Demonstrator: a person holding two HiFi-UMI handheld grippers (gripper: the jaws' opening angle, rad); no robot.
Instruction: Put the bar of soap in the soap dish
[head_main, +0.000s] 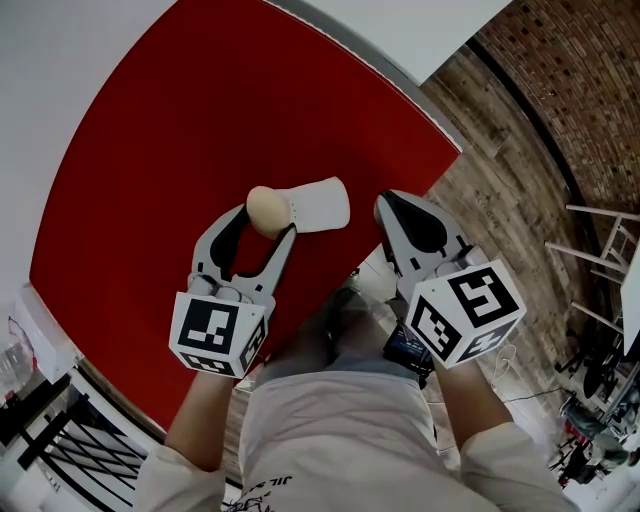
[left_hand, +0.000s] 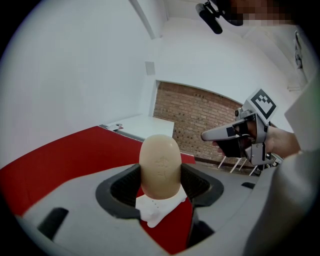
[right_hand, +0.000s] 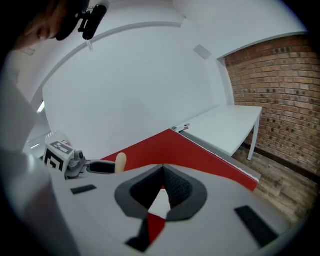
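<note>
In the head view a beige oval bar of soap (head_main: 267, 210) is clamped between the tips of my left gripper (head_main: 268, 213), just above the red table top (head_main: 180, 130). The white soap dish (head_main: 322, 204) lies on the table directly right of the soap, touching or overlapping it in this view. In the left gripper view the soap (left_hand: 160, 167) stands upright between the dark pads (left_hand: 125, 187), with the white dish (left_hand: 158, 208) right below and behind it. My right gripper (head_main: 386, 203) hovers to the right of the dish, jaws together and empty. The right gripper view shows the soap (right_hand: 120, 161) at the far left.
The red table ends at a white-edged corner (head_main: 455, 140) on the right, close to the right gripper. Beyond it are a wooden floor (head_main: 510, 200) and a brick wall (head_main: 590, 90). A white table (right_hand: 225, 127) stands behind the red one. My legs and shoes (head_main: 345, 310) are below the grippers.
</note>
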